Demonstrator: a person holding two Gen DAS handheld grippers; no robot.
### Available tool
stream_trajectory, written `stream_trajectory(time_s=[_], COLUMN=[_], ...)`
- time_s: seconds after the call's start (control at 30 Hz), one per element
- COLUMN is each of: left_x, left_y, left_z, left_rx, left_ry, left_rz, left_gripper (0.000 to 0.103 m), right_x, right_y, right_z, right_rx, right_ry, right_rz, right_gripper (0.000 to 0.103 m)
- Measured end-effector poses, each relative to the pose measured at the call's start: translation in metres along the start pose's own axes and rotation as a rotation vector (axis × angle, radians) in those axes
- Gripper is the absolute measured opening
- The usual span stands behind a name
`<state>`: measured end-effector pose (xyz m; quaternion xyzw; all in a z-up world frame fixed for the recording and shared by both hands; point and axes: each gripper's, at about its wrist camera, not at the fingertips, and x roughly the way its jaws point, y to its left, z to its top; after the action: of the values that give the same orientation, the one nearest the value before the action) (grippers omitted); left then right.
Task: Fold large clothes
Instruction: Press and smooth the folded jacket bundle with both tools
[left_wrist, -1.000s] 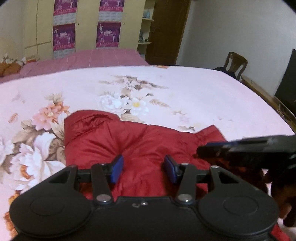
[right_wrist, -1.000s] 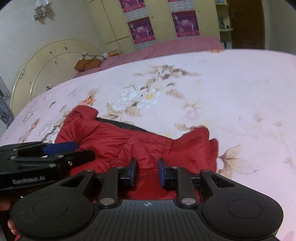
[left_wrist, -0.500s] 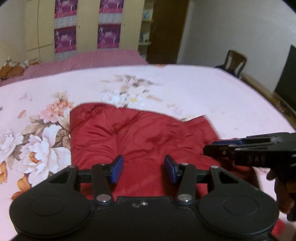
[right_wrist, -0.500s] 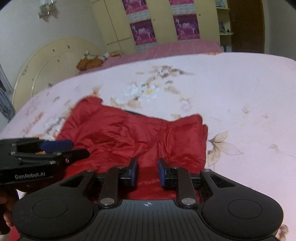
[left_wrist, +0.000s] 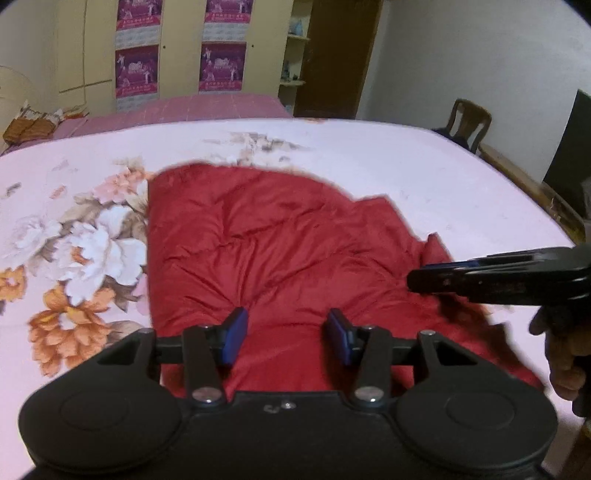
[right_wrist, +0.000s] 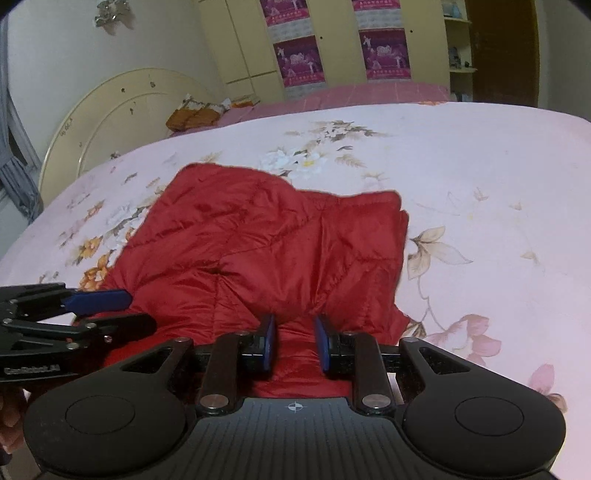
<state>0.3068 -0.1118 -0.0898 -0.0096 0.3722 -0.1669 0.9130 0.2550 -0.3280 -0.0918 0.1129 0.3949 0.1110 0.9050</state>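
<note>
Red quilted puffer jacket (left_wrist: 280, 254) on the pink floral bedsheet (left_wrist: 424, 177), near edge bunched in both claws. Left gripper (left_wrist: 284, 334) and right gripper (right_wrist: 293, 341) each clamp red fabric between blue pads. Jacket has slid nearer over the last second and spread flatter — likely dragged straight, readying the next fold.
</note>
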Motion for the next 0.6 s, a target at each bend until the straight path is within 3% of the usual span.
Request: stream_trajectory(time_s=[0.1, 0.2, 0.37, 0.47, 0.5, 0.6], left_x=[-0.036, -0.054, -0.043, -0.041, -0.046, -0.058], left_y=[-0.004, -0.010, -0.015, -0.017, -0.015, 0.001], left_z=[-0.010, -0.031, -0.059, -0.052, -0.046, -0.029], left_rx=[-0.008, 0.003, 0.005, 0.007, -0.007, -0.069], left_ry=[-0.039, -0.012, 0.038, 0.057, 0.045, -0.041], left_rz=[-0.033, -0.046, -0.017, 0.005, 0.002, 0.005], left_gripper=[0.046, 0.046, 0.048, 0.047, 0.044, 0.048], right_x=[-0.045, -0.071, -0.048, -0.036, -0.039, -0.069], right_y=[0.006, 0.013, 0.016, 0.014, 0.015, 0.005], right_z=[-0.003, -0.018, -0.051, -0.054, -0.049, -0.026], right_rx=[-0.042, -0.083, -0.106, -0.104, -0.103, -0.067], right_ry=[-0.041, -0.002, 0.133, 0.151, 0.145, -0.003], right_rz=[0.088, 0.175, 0.157, 0.153, 0.152, 0.156], right_gripper=[0.023, 0.023, 0.023, 0.023, 0.023, 0.024])
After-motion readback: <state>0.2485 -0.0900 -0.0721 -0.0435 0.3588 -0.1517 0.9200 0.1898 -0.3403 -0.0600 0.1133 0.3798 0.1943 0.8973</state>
